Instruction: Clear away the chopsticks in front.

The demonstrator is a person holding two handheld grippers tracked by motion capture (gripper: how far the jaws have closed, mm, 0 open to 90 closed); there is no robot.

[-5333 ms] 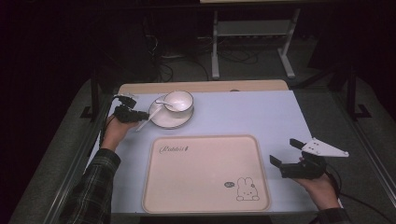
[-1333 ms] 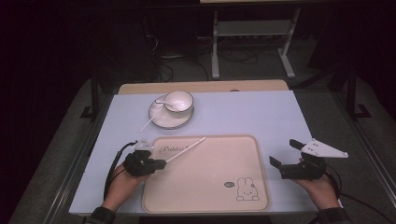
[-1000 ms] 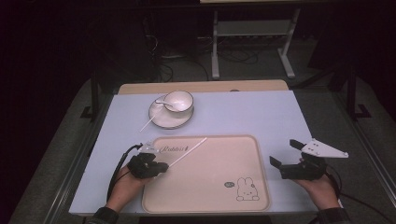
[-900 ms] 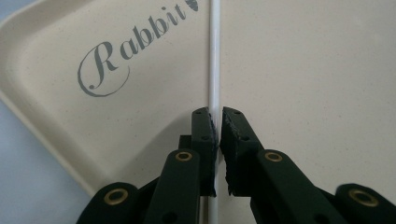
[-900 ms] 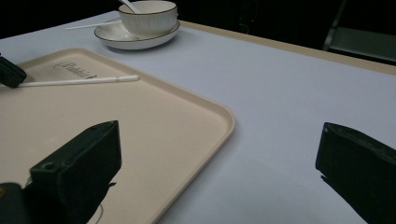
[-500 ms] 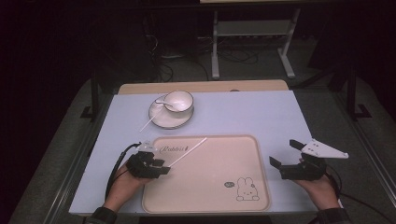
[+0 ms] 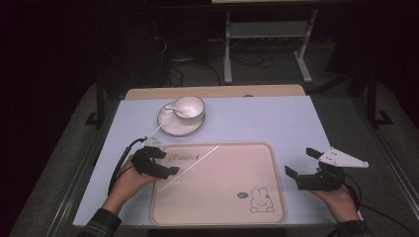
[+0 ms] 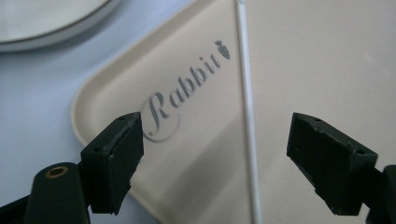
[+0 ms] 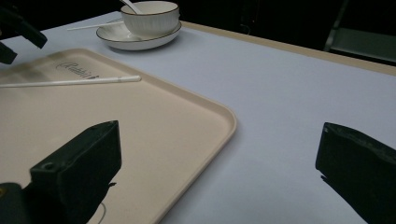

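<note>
A thin white chopstick (image 7: 189,168) (image 8: 246,93) lies slantwise on the beige rabbit tray (image 7: 222,217), near its left side. My left gripper (image 7: 169,162) (image 8: 215,126) hovers open at the tray's left edge. The stick's near end lies between its jaws, and neither jaw touches it. A second white chopstick (image 7: 157,129) leans on the saucer (image 7: 170,129) at the back. On that saucer stands a white bowl (image 7: 189,106) with a spoon (image 7: 173,107) in it. My right gripper (image 7: 298,160) (image 9: 219,135) is open and holds nothing, just right of the tray.
The tray's "Rabbit" lettering (image 8: 187,88) sits under the left gripper. In the right gripper view the tray's corner (image 9: 224,116) is close in front, and the bowl (image 9: 149,14) and saucer (image 9: 135,44) are far off. A lilac table mat (image 7: 267,121) stretches bare behind the tray.
Five seconds ago my left gripper was beside the saucer; now it is at the tray's left edge and one chopstick lies on the tray. The right gripper has stayed put.
</note>
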